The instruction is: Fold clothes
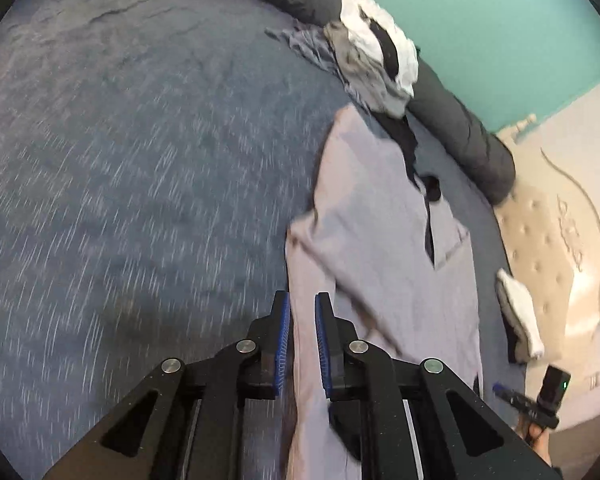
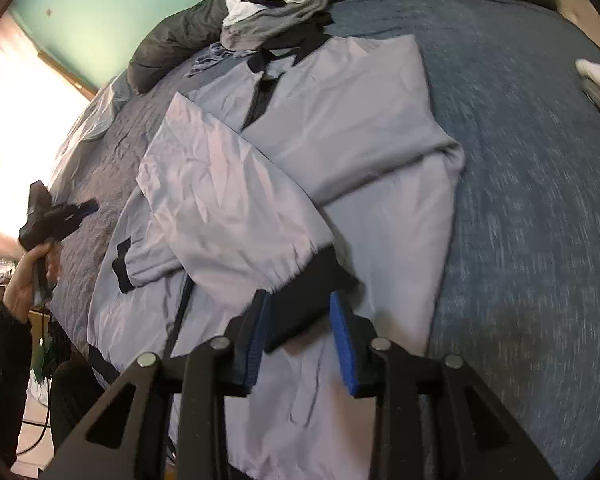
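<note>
Blue blanket [image 1: 120,160] spread over the bed. Dark rolled duvet [image 1: 452,120] along its edge, beside a teal wall [image 1: 500,20]. Bare quilted mattress [image 1: 556,232] showing past the blanket.

Bedspread [image 1: 120,200] smeared by motion blur in both wrist views; weave not readable. Jacket [image 2: 340,140] hem cut off by the near picture edge. Clothes pile [image 2: 272,4], far side: separate garments cannot be told apart. Mattress [image 1: 560,220] label too blurred to read. Person's hand [image 2: 24,280] partly hidden behind the handle.
</note>
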Tool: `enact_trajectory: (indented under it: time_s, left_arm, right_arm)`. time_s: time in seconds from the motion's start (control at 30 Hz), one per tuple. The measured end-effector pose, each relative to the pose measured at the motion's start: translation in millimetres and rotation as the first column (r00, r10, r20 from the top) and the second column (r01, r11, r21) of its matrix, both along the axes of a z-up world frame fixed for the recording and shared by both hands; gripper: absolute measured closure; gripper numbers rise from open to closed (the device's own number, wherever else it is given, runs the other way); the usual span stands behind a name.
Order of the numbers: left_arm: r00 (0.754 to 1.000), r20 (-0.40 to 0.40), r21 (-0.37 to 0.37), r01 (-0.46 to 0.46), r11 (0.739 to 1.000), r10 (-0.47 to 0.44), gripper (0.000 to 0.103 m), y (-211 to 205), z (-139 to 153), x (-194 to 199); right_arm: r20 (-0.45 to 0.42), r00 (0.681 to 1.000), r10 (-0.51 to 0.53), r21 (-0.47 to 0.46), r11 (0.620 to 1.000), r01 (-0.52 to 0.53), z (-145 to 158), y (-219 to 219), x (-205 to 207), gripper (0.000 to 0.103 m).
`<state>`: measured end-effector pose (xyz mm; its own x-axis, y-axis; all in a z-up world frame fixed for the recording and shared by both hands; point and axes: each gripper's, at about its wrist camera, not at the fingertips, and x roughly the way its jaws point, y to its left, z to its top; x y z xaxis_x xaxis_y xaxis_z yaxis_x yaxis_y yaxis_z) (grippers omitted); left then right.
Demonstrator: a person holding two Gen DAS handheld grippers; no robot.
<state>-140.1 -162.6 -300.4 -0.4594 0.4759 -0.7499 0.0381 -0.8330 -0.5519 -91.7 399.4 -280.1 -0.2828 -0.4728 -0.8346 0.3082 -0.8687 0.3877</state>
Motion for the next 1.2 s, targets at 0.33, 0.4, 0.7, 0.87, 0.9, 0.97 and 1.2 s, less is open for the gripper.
enact_trajectory:
  time_s: [0.33, 0.4, 0.7, 0.87, 0.9, 0.97, 1.2]
  left_arm:
    - [0.986, 0.113, -0.069, 0.134, 0.989, -0.126, 0.086, 26, -17, 65]
    - [0.984, 0.124, -0.091, 0.142, 0.986, -0.131, 0.086, 31, -22, 71]
    - [0.97, 0.191, -0.144, 0.182, 0.973, -0.154, 0.086, 55, -54, 77]
    - [0.968, 0.192, -0.136, 0.19, 0.972, -0.162, 0.086, 60, -59, 79]
    - [0.969, 0.188, -0.132, 0.186, 0.974, -0.16, 0.086, 60, -57, 80]
    - [0.97, 0.183, -0.128, 0.187, 0.974, -0.162, 0.086, 57, -52, 83]
    - [0.97, 0.176, -0.105, 0.19, 0.976, -0.17, 0.085, 45, -36, 101]
  right_arm:
    - [-0.016, 1.0, -0.006, -0.053, 0.999, 0.005, 3, -16, 7, 0.071]
    - [-0.024, 1.0, 0.005, -0.04, 0.999, -0.006, 3, -27, 2, 0.071]
    - [0.021, 0.997, 0.071, 0.0, 0.997, -0.071, -12, -58, 1, 0.071]
    - [0.042, 0.993, 0.11, -0.033, 0.994, -0.108, -11, -62, 22, 0.071]
    - [0.038, 0.991, 0.129, -0.028, 0.991, -0.128, -9, -66, 27, 0.071]
    - [0.032, 0.986, 0.165, -0.015, 0.986, -0.164, -7, -75, 36, 0.071]
    - [0.042, 0.99, 0.136, 0.027, 0.99, -0.137, -5, -49, 53, 0.061]
